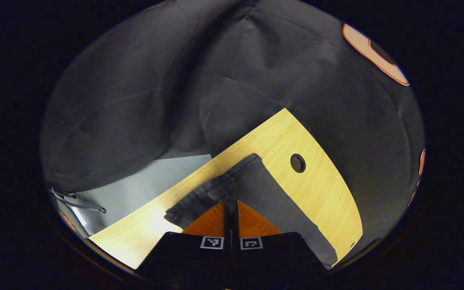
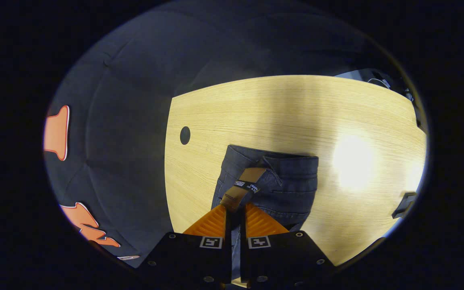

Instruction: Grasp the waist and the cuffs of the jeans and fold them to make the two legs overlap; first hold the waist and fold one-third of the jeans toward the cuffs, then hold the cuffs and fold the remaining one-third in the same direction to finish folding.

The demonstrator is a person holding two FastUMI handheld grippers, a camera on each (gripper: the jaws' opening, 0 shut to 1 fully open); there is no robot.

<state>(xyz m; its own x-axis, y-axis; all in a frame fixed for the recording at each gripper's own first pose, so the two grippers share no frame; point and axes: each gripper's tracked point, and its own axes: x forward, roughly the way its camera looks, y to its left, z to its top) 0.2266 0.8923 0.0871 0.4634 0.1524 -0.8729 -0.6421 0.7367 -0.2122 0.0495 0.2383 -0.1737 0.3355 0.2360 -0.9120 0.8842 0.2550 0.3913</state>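
Left claw [image 1: 230, 203] has its 2 fingers drawn almost together, with only a thin dark slit between them, and the dark denim of the jeans [image 1: 256, 189] is bunched right at the tips; both fingers seem to pinch a fold of that cloth. Ahead of this claw the jeans run as 1 long strip across the wooden table [image 1: 320, 189], one end reaching toward a round hole [image 1: 297, 162] in the tabletop just beyond and to the right of the cloth. To the left of the fingers, a rumpled hem-like edge of the denim lies flat on the wood. Past the table edge, farther left, is a pale floor [image 1: 143, 185] with some cables [image 1: 75, 200].

Right claw [image 2: 235, 213] is likewise narrowed to a slim gap, and a strip of denim passes down between its 2 fingers, so it grips the jeans [image 2: 280, 181] at the waist. Just in front of its tips a tan paper tag [image 2: 245, 183] sits on the waistband, and a pocket seam lies to the right of it. The cloth rests on the table [image 2: 264, 112] directly ahead, with the same round hole [image 2: 185, 135] off to the left. Farther right, near the table's edge, sits a small dark object [image 2: 403, 204] whose nature I cannot tell. No container appears anywhere near either claw.
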